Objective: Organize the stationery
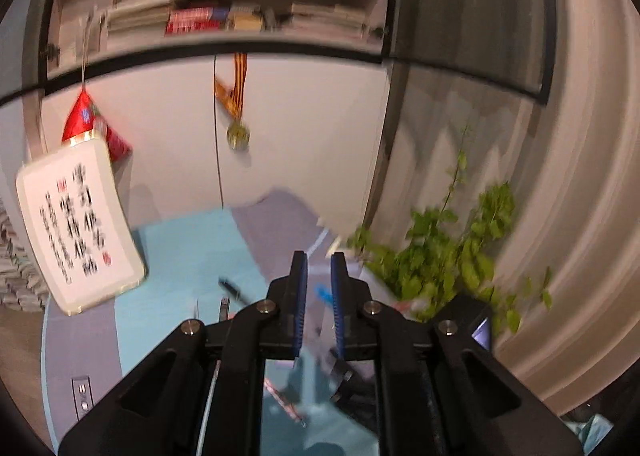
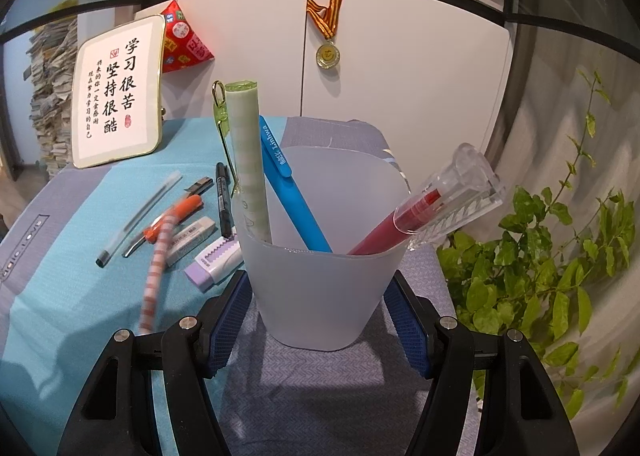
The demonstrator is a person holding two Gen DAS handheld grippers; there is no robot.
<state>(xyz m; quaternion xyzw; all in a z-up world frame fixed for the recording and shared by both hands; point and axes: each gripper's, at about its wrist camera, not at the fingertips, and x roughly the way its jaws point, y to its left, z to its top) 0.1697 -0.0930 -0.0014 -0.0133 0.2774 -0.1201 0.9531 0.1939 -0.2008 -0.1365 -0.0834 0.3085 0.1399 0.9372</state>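
- The left tool [image 1: 319, 256] is raised above the table [image 2: 60, 296], its jaws nearly closed with nothing visibly between them; the view is blurred.
- The right tool [image 2: 316, 292] clamps the frosted pen cup [image 2: 320, 296].
- A blue pen [image 2: 292, 192] in the cup reads "Linhuya".

We see even indoor light and strong fisheye bending at the edges; our left wrist view is motion-blurred, the right sharp.
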